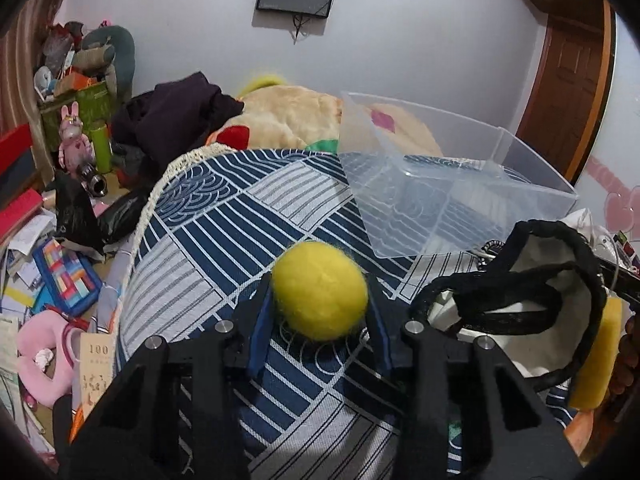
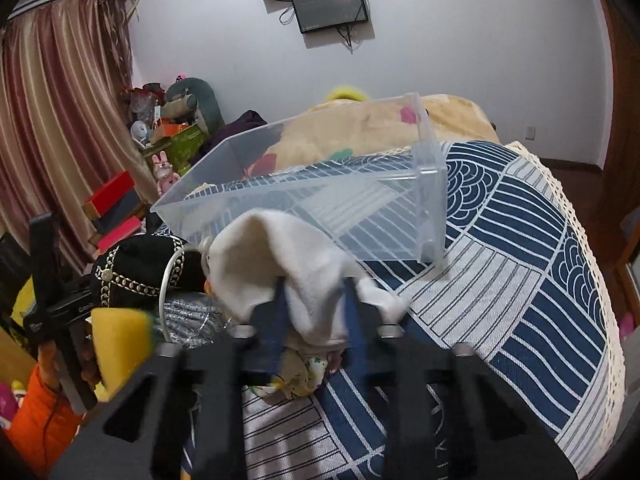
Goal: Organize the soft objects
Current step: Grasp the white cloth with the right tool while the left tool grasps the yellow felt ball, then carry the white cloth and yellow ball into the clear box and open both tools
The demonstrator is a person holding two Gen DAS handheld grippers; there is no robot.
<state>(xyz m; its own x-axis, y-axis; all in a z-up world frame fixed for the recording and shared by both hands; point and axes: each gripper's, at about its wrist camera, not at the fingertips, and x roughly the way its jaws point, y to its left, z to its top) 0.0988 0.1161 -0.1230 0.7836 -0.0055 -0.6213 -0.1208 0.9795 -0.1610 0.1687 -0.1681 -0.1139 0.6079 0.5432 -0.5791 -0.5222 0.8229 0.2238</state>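
My left gripper [image 1: 320, 300] is shut on a fuzzy yellow ball [image 1: 320, 290] and holds it just above the blue patterned bedspread [image 1: 208, 240]. A clear plastic bin [image 1: 460, 196] stands beyond it to the right; it also shows in the right wrist view [image 2: 320, 200]. My right gripper [image 2: 316, 300] is shut on a white cloth [image 2: 288, 264] that drapes over its fingers, just in front of the bin. A black hat with a white lining [image 1: 532, 292] lies at the left gripper's right; its studded outside shows in the right wrist view [image 2: 140, 268].
A yellow sponge [image 2: 116, 336] is by the hat. A beige plush blanket [image 1: 288, 116] and dark clothes [image 1: 176, 116] lie behind the bin. Books, boxes and a pink pillow [image 1: 40, 356] clutter the floor left of the bed.
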